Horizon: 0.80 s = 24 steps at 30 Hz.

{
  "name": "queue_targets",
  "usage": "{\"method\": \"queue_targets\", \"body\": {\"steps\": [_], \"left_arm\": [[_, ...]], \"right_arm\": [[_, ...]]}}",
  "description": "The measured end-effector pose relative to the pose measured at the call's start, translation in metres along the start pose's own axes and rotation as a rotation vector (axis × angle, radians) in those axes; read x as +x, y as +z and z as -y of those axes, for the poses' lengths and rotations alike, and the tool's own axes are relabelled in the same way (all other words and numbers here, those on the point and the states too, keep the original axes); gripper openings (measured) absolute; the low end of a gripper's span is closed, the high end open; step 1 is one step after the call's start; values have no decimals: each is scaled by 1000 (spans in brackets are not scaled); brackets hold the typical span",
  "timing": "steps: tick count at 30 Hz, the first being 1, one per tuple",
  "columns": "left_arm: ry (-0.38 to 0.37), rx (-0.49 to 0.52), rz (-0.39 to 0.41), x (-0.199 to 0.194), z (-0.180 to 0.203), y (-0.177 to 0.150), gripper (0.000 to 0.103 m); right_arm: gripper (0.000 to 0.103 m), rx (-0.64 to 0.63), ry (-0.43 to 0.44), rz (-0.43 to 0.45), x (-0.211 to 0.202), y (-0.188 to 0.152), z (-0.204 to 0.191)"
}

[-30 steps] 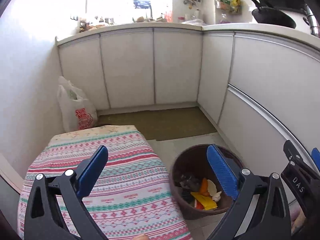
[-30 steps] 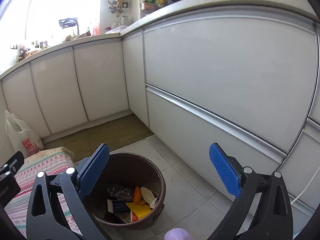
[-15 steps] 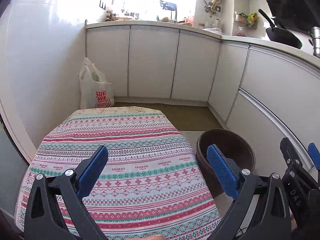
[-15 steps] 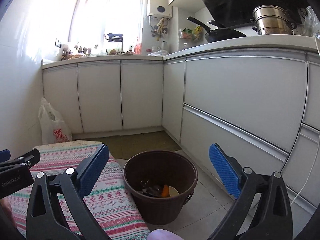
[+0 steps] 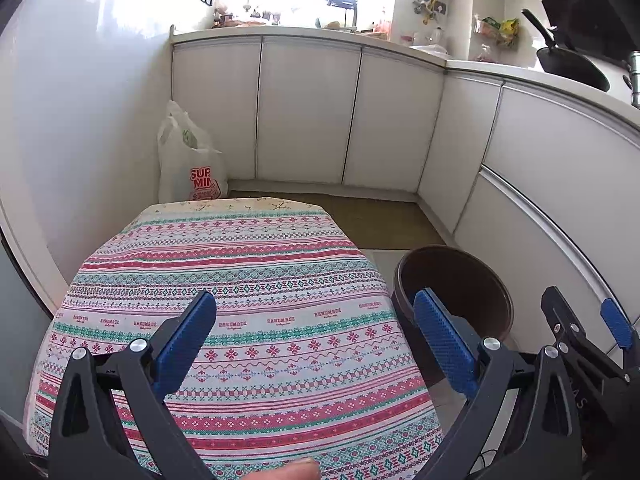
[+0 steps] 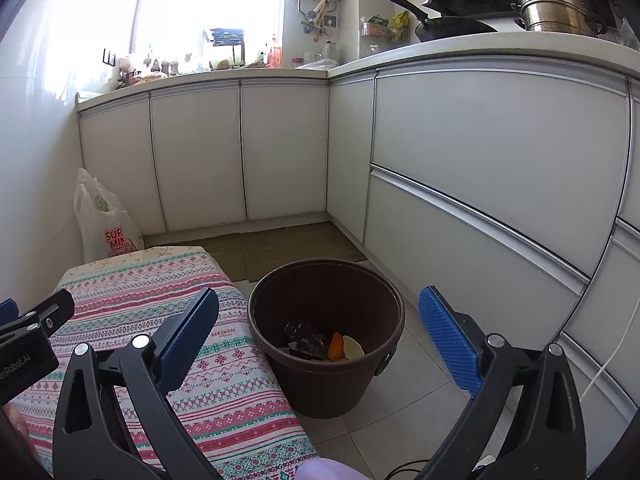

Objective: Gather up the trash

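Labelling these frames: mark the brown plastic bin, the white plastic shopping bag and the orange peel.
Brown plastic bin (image 6: 320,384), right wrist view, front outer wall.
White plastic shopping bag (image 5: 192,168), left wrist view, front face.
Orange peel (image 6: 336,346), right wrist view, its middle.

Bright daylight from the blown-out window (image 6: 180,4) — sharp focus, strong fisheye bending, dark vignetted corners

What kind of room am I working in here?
A home kitchen, most likely: white cabinets under a counter, a frying pan and steel pot on top, a brown trash bin on the floor.
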<state>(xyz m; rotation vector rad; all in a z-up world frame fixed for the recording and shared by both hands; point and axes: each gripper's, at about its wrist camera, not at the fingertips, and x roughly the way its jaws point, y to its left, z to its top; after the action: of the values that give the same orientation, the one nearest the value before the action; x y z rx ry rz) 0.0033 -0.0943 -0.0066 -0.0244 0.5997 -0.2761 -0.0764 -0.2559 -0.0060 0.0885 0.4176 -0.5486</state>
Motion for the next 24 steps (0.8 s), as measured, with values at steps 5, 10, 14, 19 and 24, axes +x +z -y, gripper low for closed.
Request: {"method": "queue_targets", "body": {"steps": [5, 10, 14, 19, 24], "left_arm": [[-4, -3, -17, 4, 1, -1, 96], [-3, -8, -15, 4, -1, 0, 96], [-7, -11, -20, 5, -2, 2, 96], [-12, -16, -41, 10, -4, 1, 96], [-9, -9, -38, 9, -3, 0, 96]], "right_arm": [[96, -9, 8, 3, -1, -1, -3], [96, -14, 2, 12, -3, 0, -4], [96, -16, 4, 11, -2, 0, -3], [96, -19, 6, 5, -2, -1, -4], [96, -25, 11, -1, -1, -2, -6]]}}
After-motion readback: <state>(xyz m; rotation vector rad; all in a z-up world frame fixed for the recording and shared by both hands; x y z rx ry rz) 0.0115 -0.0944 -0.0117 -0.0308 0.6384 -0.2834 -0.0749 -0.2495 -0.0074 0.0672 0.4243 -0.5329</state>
